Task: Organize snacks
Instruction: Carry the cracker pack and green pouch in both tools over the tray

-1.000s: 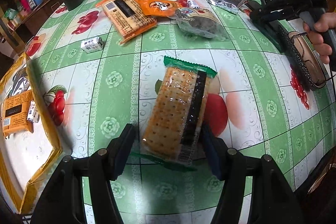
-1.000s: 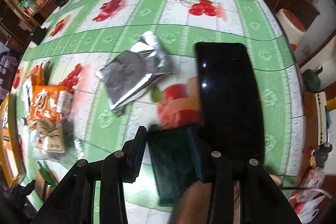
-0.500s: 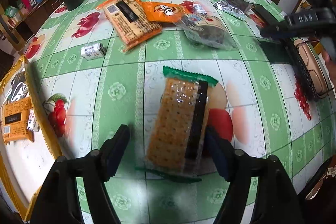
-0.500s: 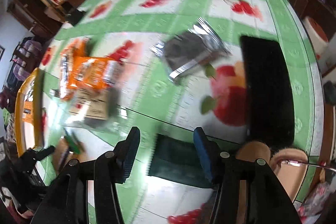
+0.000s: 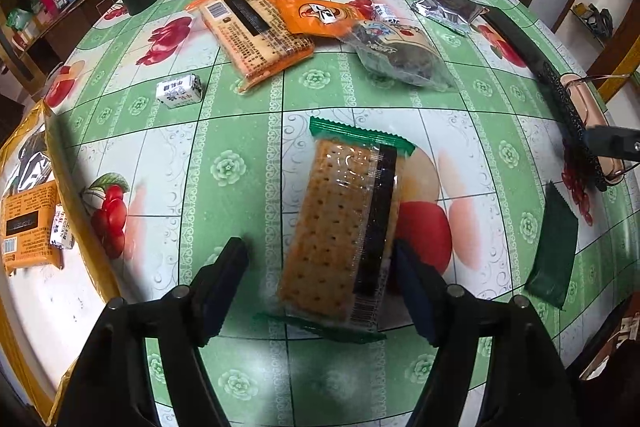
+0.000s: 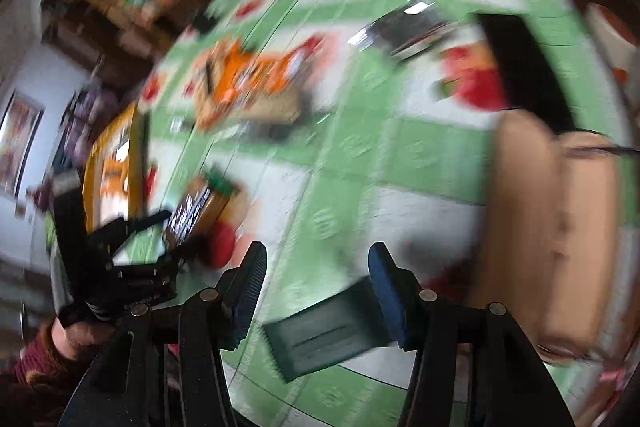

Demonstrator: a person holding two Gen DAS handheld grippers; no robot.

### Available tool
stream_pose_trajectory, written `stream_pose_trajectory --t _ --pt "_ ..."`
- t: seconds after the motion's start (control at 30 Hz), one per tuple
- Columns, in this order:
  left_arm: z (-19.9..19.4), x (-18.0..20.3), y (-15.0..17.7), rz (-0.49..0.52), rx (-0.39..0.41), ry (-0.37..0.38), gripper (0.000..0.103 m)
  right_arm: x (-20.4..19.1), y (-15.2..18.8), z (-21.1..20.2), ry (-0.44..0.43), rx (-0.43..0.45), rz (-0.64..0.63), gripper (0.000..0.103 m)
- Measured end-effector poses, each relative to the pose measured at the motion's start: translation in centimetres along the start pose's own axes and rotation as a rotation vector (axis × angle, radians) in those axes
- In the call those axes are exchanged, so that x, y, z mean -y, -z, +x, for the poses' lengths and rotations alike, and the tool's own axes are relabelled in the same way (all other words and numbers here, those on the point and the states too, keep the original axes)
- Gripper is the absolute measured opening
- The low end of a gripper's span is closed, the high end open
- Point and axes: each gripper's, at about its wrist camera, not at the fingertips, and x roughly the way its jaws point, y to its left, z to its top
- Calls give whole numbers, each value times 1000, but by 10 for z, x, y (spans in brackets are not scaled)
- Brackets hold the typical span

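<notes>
Your left hand-held gripper point(image 5: 320, 279), jaws just widened and released, straddles the cracker packet point(image 5: 344, 227) flat on the bench point(image 5: 240, 115); close off-centre and the slick wrapper may skid or crackers crack.

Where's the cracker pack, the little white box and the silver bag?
Cracker pack point(image 5: 340, 223): left wrist view, on the crackers behind the clear wrapper.
White box point(image 5: 179, 94): left wrist view, on its printed top face.
Silver bag point(image 5: 448, 5): left wrist view, on the middle of the foil.
</notes>
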Motion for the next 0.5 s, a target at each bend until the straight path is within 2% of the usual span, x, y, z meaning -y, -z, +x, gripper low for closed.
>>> stream_pose_trajectory --t 0.1,0.17,0.27,0.4,0.5 --pt "1 -1 -4 13 -3 1 73 20 11 -6 -3 -35 88 58" --pt "1 -2 -6 18 -4 7 73 22 23 -9 -31 -53 126 58" --pt "4 -3 -13 32 -11 15 73 18 43 -2 -54 -129 177 58" --pt "7 -3 -17 51 -9 23 73 7 58 13 -42 -195 198 58" --pt "8 -2 -17 75 -6 18 71 -1 65 19 -18 -207 189 58"
